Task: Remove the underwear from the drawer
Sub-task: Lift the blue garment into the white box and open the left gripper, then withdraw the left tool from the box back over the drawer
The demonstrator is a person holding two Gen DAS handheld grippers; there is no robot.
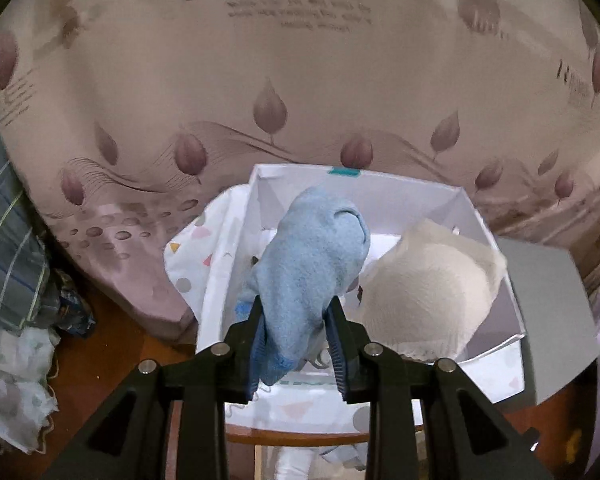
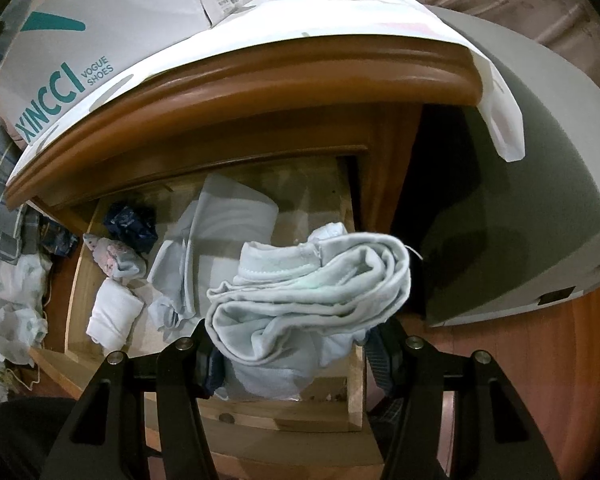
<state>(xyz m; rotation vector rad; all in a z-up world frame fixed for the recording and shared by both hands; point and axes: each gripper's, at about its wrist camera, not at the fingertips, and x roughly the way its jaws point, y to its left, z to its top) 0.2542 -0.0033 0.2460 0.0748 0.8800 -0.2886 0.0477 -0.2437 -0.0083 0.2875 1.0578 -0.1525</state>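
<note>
Left gripper point(image 1: 296, 344): you squeeze the blue sock point(image 1: 312, 264) over the shoe box point(image 1: 420, 192).
Right gripper point(image 2: 296, 354): clamped on the pale underwear point(image 2: 308, 292), above the drawer point(image 2: 340, 216).
Risk: at 6 o'clock the bundle sags; shake it and it drops back.

left gripper point(image 1: 296, 344): matte black plastic linkage arms, round silver pivot screws | right gripper point(image 2: 296, 354): same build | fingers point(image 1: 256, 356): black, faced with ribbed blue pads

I count two claws, my left claw point(image 1: 296, 340) and my right claw point(image 2: 296, 356), each gripping one garment: one blue piece point(image 1: 312, 264), one pale grey bundle point(image 2: 308, 292). One open drawer point(image 2: 80, 280) holds five loose pieces. One white box point(image 1: 480, 216) holds one cream item point(image 1: 428, 292).
</note>
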